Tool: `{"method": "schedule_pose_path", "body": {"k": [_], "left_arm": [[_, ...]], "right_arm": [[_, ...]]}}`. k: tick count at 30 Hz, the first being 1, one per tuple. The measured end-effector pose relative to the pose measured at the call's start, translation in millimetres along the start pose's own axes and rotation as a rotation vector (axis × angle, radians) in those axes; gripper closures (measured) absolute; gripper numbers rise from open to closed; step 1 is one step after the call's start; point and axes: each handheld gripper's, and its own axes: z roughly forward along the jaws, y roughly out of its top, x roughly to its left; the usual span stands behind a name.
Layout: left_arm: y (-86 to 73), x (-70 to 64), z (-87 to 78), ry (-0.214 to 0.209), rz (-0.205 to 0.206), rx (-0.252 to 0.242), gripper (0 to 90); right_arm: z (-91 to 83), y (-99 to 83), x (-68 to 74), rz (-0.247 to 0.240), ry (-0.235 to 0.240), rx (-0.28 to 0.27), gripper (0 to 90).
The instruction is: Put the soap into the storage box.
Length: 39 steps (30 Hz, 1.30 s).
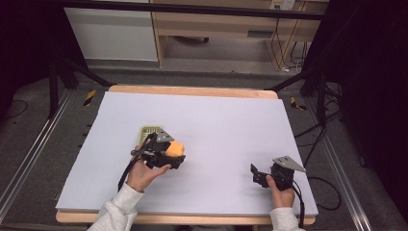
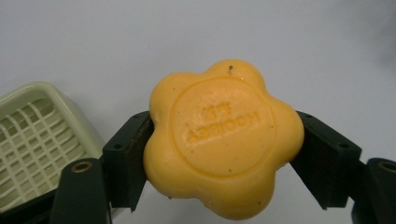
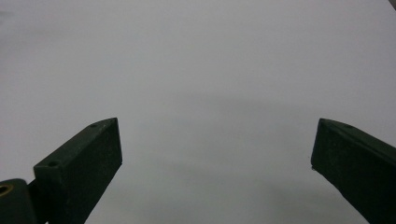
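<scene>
One orange soap (image 2: 223, 142) clamped between left gripper (image 2: 223, 154) fingers, right gripper (image 3: 215, 158) fingers wide apart, empty

Even overhead light brightens the pale grey counter (image 1: 216, 125); the surroundings fall dark. Close views are soft, with faint shadows and mild vignetting.

The high view looks forward and down from above the person's side onto the pale lavender-grey tabletop (image 1: 216, 130), taking in the floor beyond. The left gripper view sits very near the yellow flower-shaped soap bar (image 2: 223, 140), beside the pale green slatted plastic soap dish (image 2: 37, 135); both also appear left of centre from above. The right gripper view faces bare tabletop, close and low.
</scene>
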Motion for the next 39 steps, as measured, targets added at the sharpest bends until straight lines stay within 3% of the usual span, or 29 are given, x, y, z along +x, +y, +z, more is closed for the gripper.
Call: {"method": "schedule_pose_path", "body": {"k": [17,39], "left_arm": [[-0.2,27.6,-12.2,0.052,-0.059,-0.016,26.4],[-2.2,52.5,-14.0,0.1,-0.111,-0.014,26.4]], "right_arm": [[0.0,0.1,-0.2,0.0,0.001,0.003,2.4],[0.3,0.1,-0.2,0.0,0.002,0.004,2.4]]}}
